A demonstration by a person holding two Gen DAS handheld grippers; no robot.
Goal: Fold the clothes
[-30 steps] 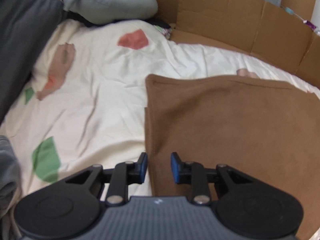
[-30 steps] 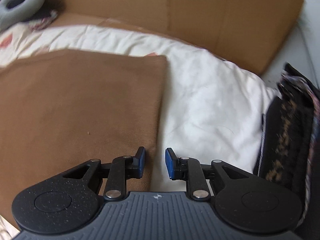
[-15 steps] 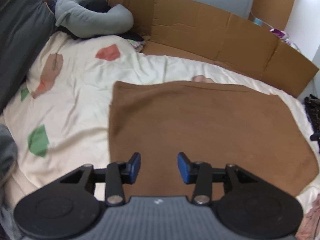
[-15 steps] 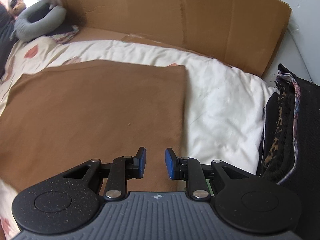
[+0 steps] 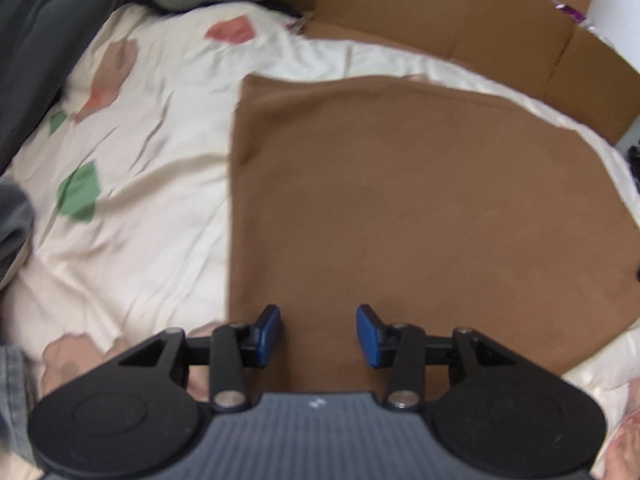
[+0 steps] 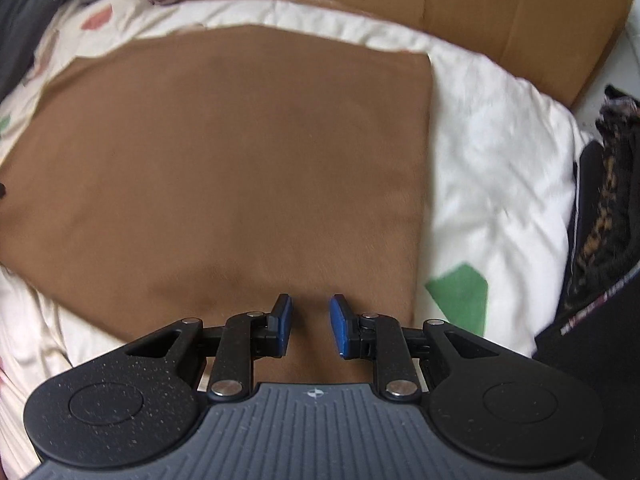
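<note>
A flat brown fleece cloth (image 5: 420, 200) lies spread on the cream patterned bedsheet (image 5: 152, 160), just ahead of both grippers. The left gripper (image 5: 318, 336) gapes wide, empty; the right gripper (image 6: 310, 326) stands narrowly apart, empty.

The left claw (image 5: 318, 330) gapes wide and empty; the right claw (image 6: 310, 320) is narrowly parted.

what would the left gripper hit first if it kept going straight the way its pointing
Most likely the brown cloth spread flat on the patterned bedsheet. The left gripper, open and empty, points across it; depth is unclear, but nothing else sits before the cardboard wall behind.
</note>
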